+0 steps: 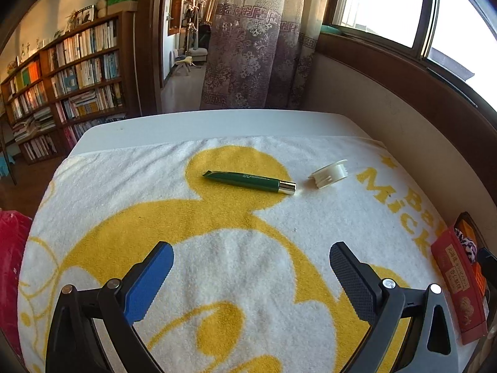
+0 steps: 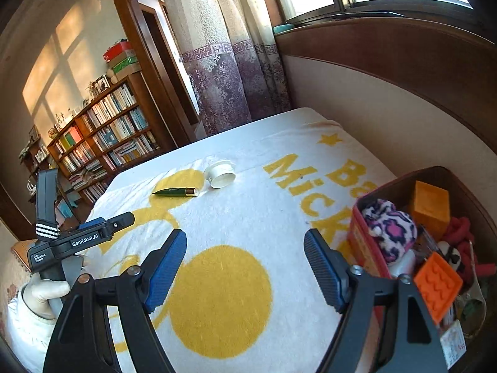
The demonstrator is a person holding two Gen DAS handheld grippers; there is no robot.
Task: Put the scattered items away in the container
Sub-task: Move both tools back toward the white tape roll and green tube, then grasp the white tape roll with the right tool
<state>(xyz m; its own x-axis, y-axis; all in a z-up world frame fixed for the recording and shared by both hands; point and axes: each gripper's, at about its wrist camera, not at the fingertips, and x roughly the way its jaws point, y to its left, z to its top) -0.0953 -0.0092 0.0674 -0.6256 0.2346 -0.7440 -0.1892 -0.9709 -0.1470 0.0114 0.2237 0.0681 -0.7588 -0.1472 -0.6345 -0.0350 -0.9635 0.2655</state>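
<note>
A green tube with a gold cap [image 1: 250, 181] lies on the white and yellow towel [image 1: 217, 248], far from me; it also shows in the right wrist view [image 2: 175, 191]. A white round lid [image 1: 329, 174] lies right of it, and also shows in the right wrist view [image 2: 220, 174]. The container [image 2: 388, 186], a red-sided box, stands at the right edge with several items inside: a pink spotted plush [image 2: 389, 227], an orange cube [image 2: 430, 206] and an orange flat block [image 2: 436, 286]. My left gripper [image 1: 251, 276] is open and empty above the towel. My right gripper [image 2: 245, 264] is open and empty beside the container.
The container's edge [image 1: 459, 283] shows at the far right in the left wrist view. The left gripper's body and gloved hand [image 2: 62, 248] are at the left in the right wrist view. A bookshelf [image 1: 68, 84], curtain [image 1: 248, 56] and window wall [image 1: 403, 115] surround the table.
</note>
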